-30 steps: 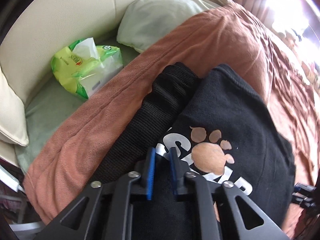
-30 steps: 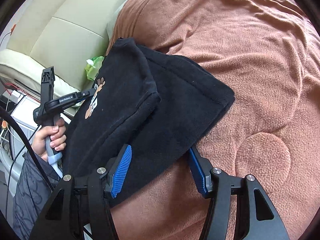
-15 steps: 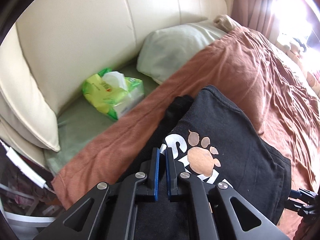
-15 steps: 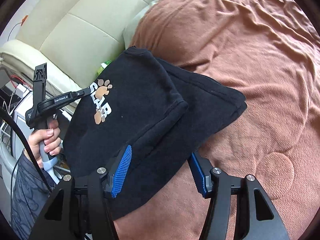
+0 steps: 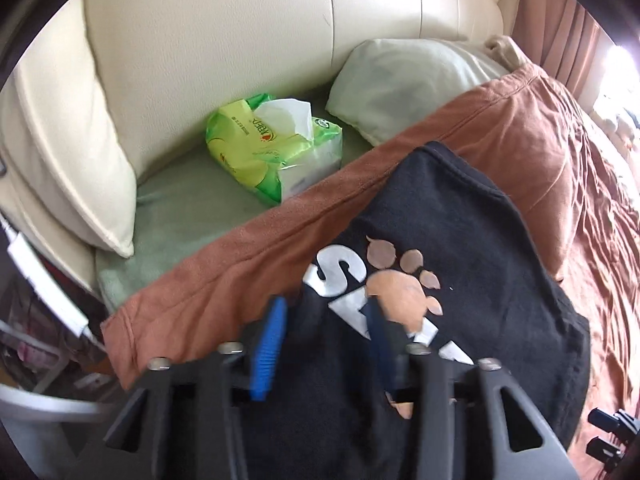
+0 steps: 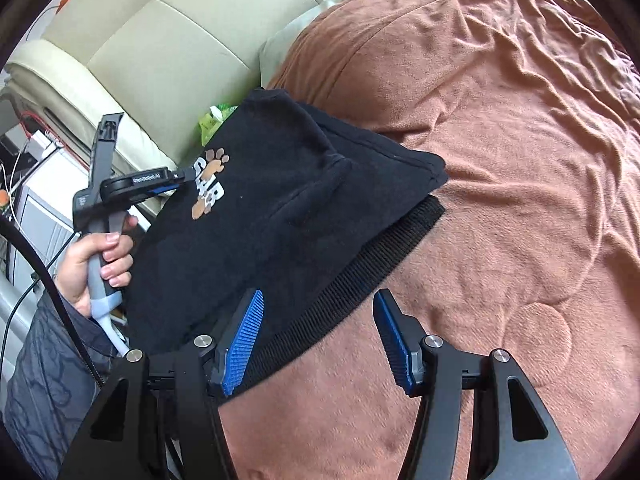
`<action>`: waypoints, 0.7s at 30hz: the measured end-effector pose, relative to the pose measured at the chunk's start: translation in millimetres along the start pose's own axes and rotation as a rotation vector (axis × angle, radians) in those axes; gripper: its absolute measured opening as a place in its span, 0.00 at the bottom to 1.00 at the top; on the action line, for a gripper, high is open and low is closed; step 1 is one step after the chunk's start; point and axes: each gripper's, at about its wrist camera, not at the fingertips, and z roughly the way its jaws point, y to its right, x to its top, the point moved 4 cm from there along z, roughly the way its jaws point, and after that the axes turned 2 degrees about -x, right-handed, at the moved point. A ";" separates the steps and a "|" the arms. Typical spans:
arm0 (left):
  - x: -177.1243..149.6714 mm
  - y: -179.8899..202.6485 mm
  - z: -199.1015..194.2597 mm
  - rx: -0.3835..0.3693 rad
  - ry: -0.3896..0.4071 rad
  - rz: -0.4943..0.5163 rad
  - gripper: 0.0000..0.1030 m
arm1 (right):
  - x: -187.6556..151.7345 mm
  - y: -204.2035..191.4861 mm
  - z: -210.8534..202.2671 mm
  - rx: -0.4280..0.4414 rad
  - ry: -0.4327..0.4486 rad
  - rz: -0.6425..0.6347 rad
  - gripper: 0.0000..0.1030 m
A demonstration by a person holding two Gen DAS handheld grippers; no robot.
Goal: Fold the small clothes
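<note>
Shirt (image 5: pixel 460 248) lies folded on the blanket (image 6: pixel 520 160) near its sofa-side edge, long axis running from my left gripper (image 5: pixel 328 340) toward my right gripper (image 6: pixel 316 336). Both sets of fingers are spread and hold nothing, left over the print, right at the ribbed hem. Tissues (image 5: pixel 272 148) sit beyond the blanket's edge, by the sofa (image 5: pixel 240 40).

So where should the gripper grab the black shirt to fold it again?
Probably the ribbed hem of the black shirt, from the near side with the right gripper: that band pokes out flat on the brown blanket, right between its open fingers.
</note>
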 end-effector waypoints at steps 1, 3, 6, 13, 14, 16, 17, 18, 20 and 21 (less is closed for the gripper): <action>-4.5 1.1 -6.3 -0.007 0.004 -0.002 0.55 | -0.4 -0.9 -6.1 -0.018 -0.001 -0.004 0.54; -14.3 3.6 -15.4 -0.023 -0.007 -0.006 0.55 | -1.0 -3.1 -21.3 -0.056 0.011 -0.015 0.68; -29.4 8.9 -36.6 -0.039 -0.004 -0.020 0.63 | -1.5 -7.6 -51.5 -0.114 0.047 -0.030 0.78; -54.7 33.0 -102.0 -0.100 0.084 -0.038 0.98 | -12.4 -19.2 -123.7 -0.236 0.108 -0.061 1.00; -57.6 38.0 -112.1 -0.110 0.102 -0.040 1.00 | -15.7 -21.3 -132.5 -0.250 0.113 -0.065 1.00; -65.0 46.6 -127.7 -0.110 0.117 -0.035 1.00 | -20.1 -25.2 -151.6 -0.277 0.131 -0.065 1.00; -69.9 51.2 -134.7 -0.110 0.121 -0.029 1.00 | -22.2 -26.4 -160.4 -0.282 0.142 -0.060 1.00; -75.3 55.6 -141.2 -0.116 0.121 -0.024 1.00 | -25.7 -29.3 -169.5 -0.283 0.151 -0.057 1.00; -86.5 64.9 -154.7 -0.146 0.122 -0.016 1.00 | -36.2 -33.1 -190.5 -0.297 0.170 -0.056 1.00; -91.0 68.6 -161.6 -0.153 0.128 -0.014 1.00 | -41.3 -34.9 -199.7 -0.306 0.178 -0.058 1.00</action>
